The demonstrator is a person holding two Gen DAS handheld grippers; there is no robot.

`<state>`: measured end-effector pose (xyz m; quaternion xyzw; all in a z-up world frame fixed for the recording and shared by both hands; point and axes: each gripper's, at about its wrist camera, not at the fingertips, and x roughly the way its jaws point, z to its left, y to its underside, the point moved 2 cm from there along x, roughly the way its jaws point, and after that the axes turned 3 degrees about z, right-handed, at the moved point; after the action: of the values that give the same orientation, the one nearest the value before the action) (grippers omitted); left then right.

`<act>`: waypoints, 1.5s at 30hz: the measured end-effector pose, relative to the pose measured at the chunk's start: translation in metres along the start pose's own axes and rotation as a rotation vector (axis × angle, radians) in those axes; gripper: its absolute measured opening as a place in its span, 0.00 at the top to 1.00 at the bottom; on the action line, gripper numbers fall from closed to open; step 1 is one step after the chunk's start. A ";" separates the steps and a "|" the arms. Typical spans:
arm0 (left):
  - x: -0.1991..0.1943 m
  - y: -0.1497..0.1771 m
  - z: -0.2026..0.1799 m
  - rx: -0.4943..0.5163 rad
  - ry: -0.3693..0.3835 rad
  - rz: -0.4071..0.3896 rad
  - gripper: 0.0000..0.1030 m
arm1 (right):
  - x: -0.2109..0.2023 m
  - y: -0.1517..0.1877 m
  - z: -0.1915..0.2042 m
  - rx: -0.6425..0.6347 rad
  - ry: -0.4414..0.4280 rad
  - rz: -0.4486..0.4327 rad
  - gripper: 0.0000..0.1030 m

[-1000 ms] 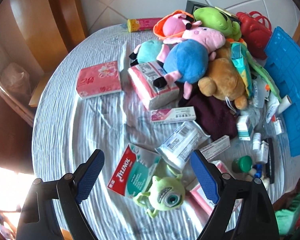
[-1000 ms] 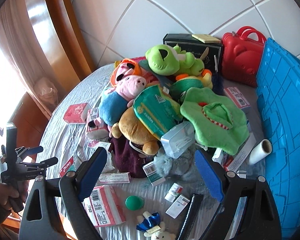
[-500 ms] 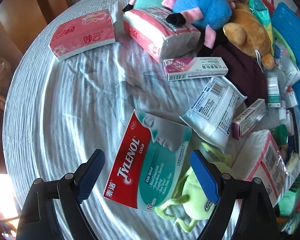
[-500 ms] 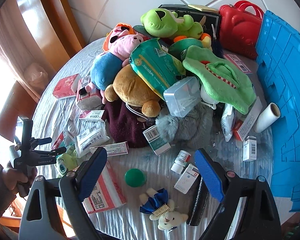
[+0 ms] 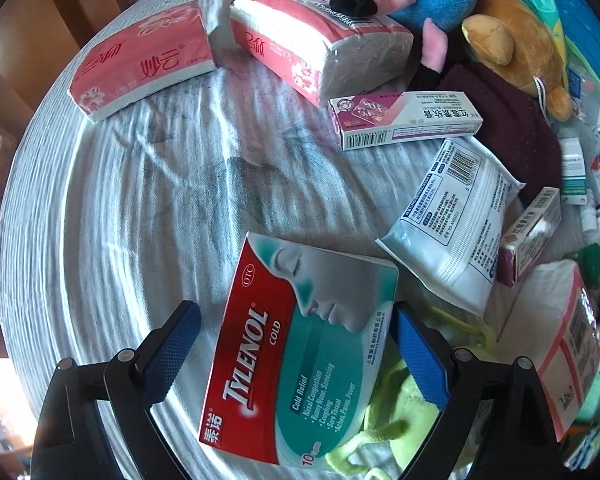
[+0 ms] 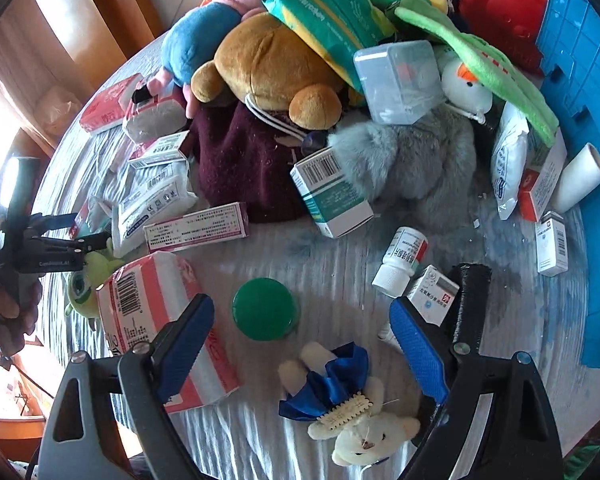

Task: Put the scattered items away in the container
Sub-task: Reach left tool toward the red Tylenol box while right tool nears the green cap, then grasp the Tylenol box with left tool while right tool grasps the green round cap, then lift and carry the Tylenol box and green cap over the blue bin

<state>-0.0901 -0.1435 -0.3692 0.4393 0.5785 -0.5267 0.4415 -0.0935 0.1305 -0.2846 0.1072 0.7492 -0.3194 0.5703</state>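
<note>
The flat red, teal and grey cardboard medicine box (image 5: 300, 348) read "TYLENOL COLD", with "OTC" in a small oval, "Cold Relief", "Nasal Congestion, Runny Nose, Sneezing, Coughing, Sore Throat, Aches, Pains, Fever", and a "10" near its bottom edge. The pink plastic-wrapped tissue packs (image 5: 140, 56) carried Chinese characters. Other boxes had barcodes, print too small to read.

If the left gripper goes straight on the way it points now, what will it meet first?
Most likely the Tylenol box. It lies flat on the table between the open fingers of the left gripper, whose jaws are opening and not pressing on it. How close the fingers are to it is unclear.
</note>
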 end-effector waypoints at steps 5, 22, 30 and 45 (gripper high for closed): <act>-0.008 0.004 -0.001 0.004 0.009 -0.001 0.26 | 0.015 0.004 0.000 0.003 -0.001 0.021 0.13; -0.042 0.020 0.026 -0.135 0.023 -0.028 0.26 | 0.048 0.004 0.016 -0.074 0.028 0.070 0.34; -0.059 0.011 0.021 -0.145 0.026 -0.062 0.26 | 0.036 0.000 0.012 -0.066 0.031 0.060 0.61; -0.106 -0.011 0.043 -0.158 0.007 -0.161 0.26 | -0.043 -0.031 0.014 -0.117 -0.010 -0.076 0.61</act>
<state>-0.0748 -0.1915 -0.2661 0.3570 0.6532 -0.5117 0.4291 -0.0846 0.1063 -0.2358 0.0434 0.7672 -0.2971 0.5669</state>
